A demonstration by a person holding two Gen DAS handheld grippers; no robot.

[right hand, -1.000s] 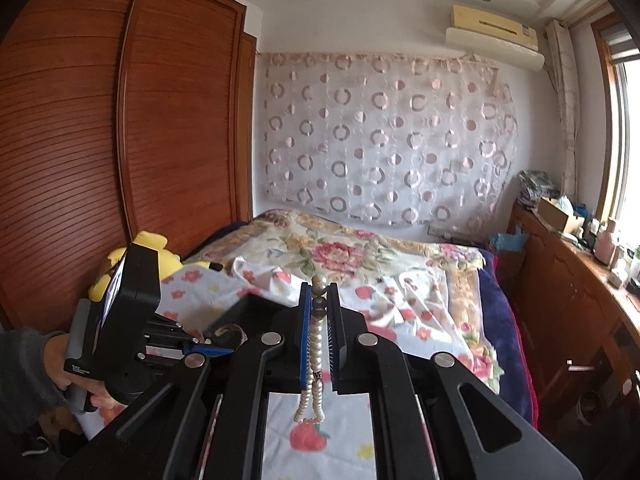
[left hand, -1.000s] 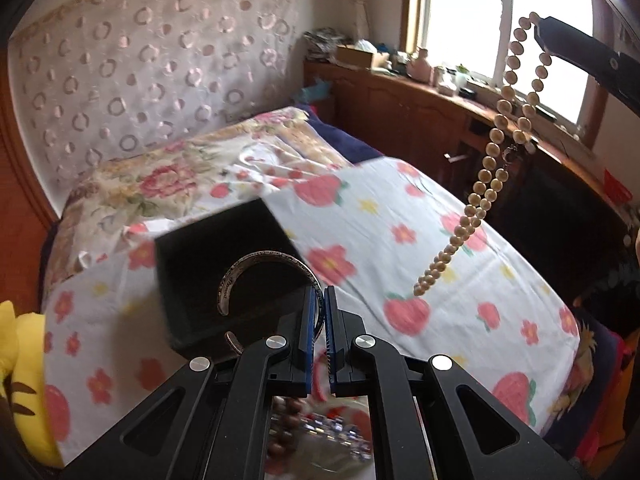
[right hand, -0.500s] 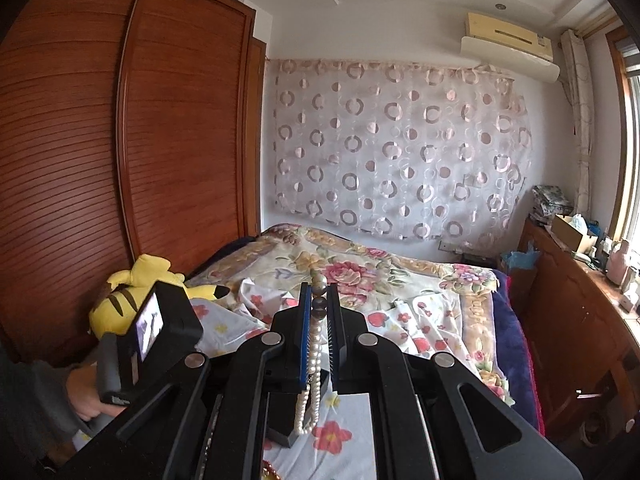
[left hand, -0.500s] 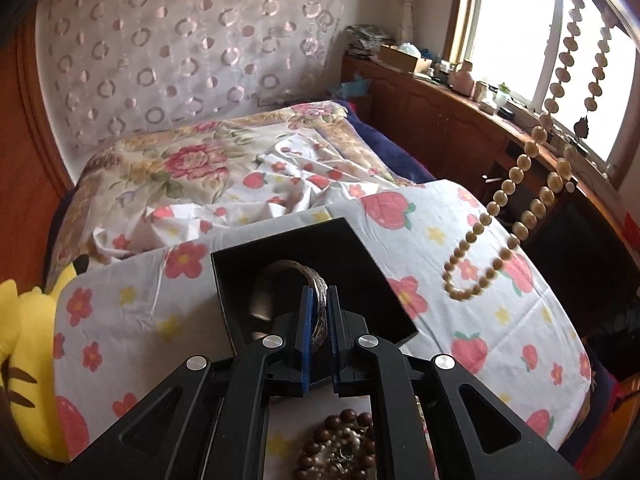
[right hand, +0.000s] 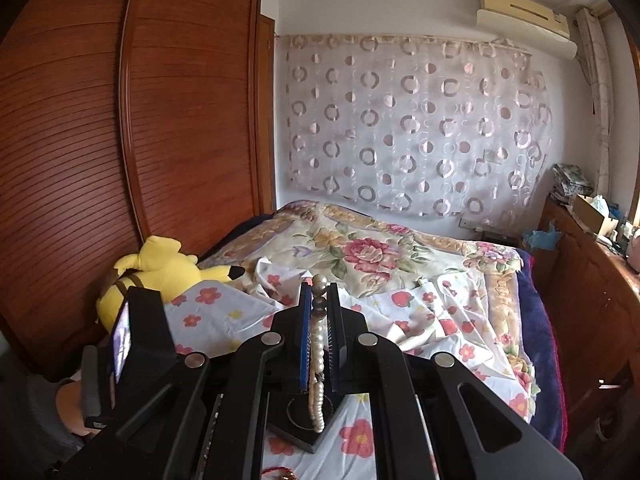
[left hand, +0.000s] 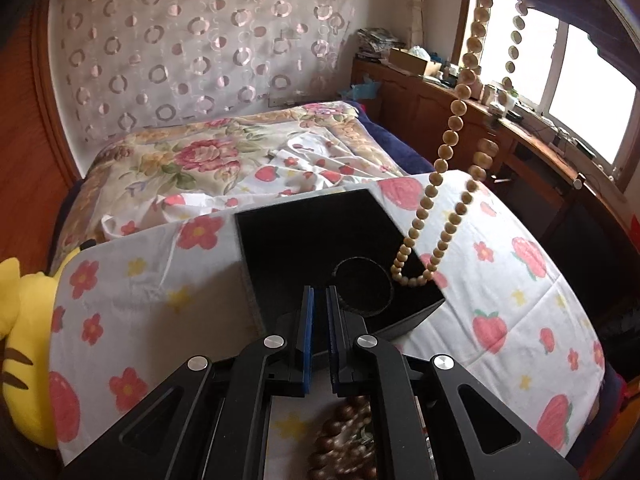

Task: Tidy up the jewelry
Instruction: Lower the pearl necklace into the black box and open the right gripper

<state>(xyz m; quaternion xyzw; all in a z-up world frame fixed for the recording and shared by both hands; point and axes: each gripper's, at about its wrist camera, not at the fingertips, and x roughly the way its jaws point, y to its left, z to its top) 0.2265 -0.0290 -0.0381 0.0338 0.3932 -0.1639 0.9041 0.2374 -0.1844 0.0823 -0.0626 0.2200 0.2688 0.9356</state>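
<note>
left gripper (left hand: 319,300) | black frame, silver screws | blue pads (ribbed) on jaws

Definitely somebody's bedroom at home: bed (right hand: 400,248) with flowery covers, yellow plush toy (right hand: 160,268) beside a big wooden wardrobe (right hand: 132,120), circle-patterned curtain (right hand: 412,128) across the wall, air conditioner (right hand: 524,16) up top, cluttered wooden cabinet (left hand: 440,92) under the window (left hand: 580,80).
</note>
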